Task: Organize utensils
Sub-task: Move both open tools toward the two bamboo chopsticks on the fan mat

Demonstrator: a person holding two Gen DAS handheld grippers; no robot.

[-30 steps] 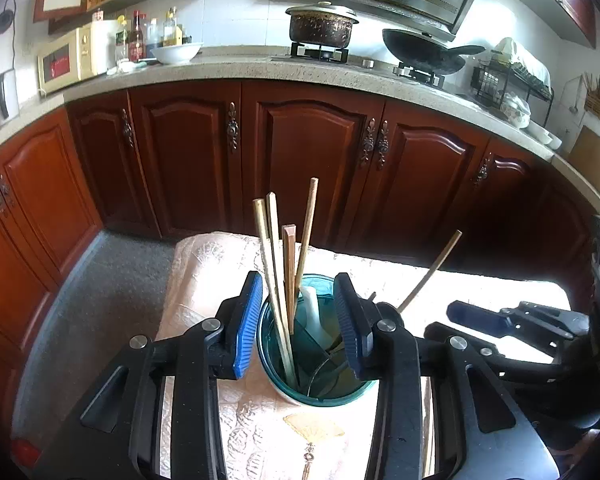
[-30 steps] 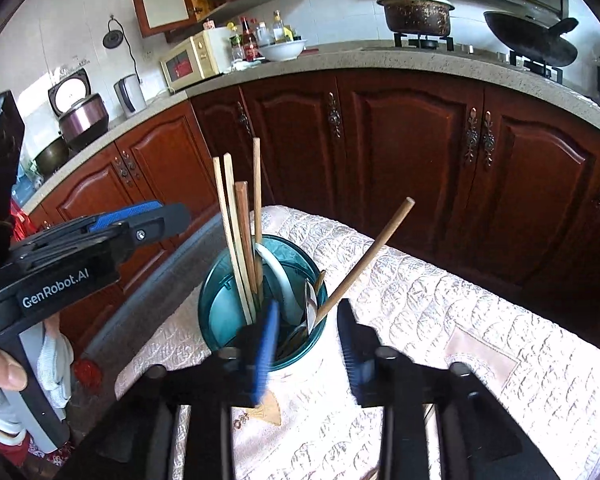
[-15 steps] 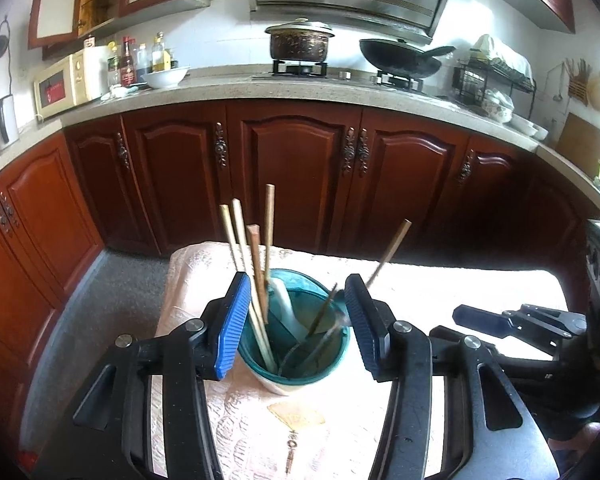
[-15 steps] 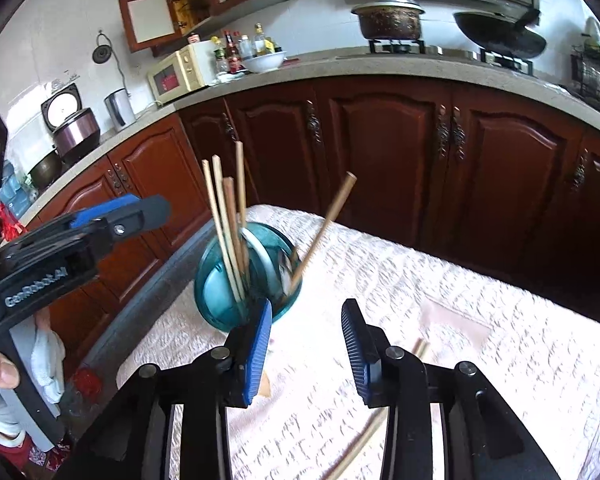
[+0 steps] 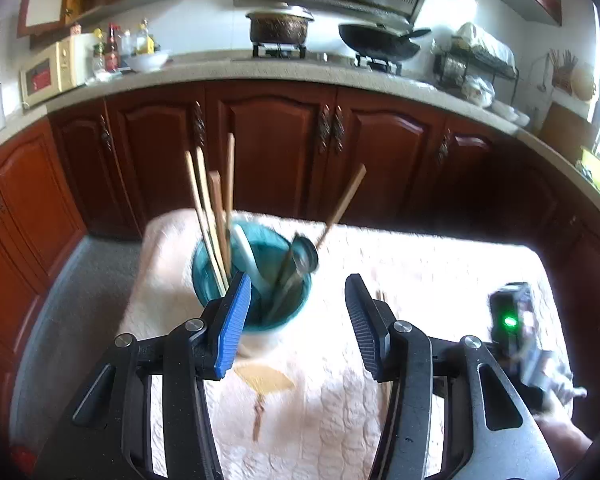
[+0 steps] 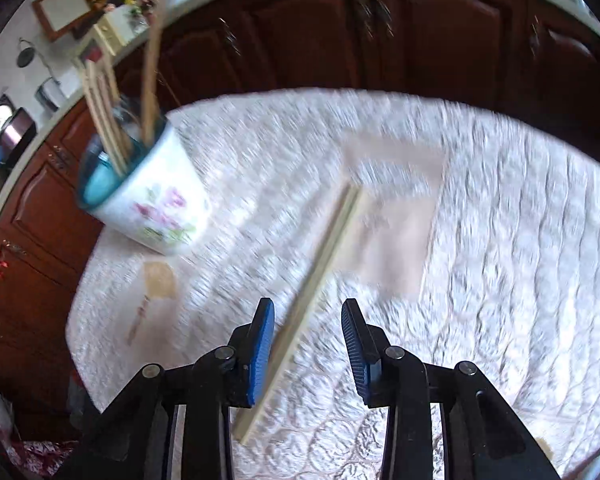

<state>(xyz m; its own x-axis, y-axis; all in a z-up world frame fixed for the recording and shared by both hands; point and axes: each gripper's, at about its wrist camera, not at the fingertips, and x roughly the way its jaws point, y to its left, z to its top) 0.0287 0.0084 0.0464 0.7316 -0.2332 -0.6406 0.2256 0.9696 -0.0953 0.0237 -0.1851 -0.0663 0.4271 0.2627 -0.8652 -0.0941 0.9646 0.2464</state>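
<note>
A white flowered cup [image 6: 160,204] with a teal inside [image 5: 208,276] stands on the table's left part. It holds several wooden chopsticks [image 5: 208,208], a metal spoon [image 5: 306,256] and a white spoon [image 5: 248,248]. My left gripper [image 5: 296,284] hangs open just short of the cup, with nothing between its jaws. A pale chopstick [image 6: 332,240] lies loose on the cloth. My right gripper [image 6: 307,306] is low over it and open. The chopstick's near half runs between the jaws, and neither pad presses on it.
A white quilted cloth [image 6: 500,220] covers the small table, with a beige patch [image 6: 400,216] beyond the loose chopstick and a fan-shaped print [image 5: 264,378] in front of the cup. Dark red cabinets [image 5: 276,152] stand beyond the table's far edge. The right-hand tool's body [image 5: 510,320] shows at the right.
My left gripper opened wider and drew back from the cup. My right gripper swung away from the cup, down and to the right, onto the chopstick lying on the cloth.
</note>
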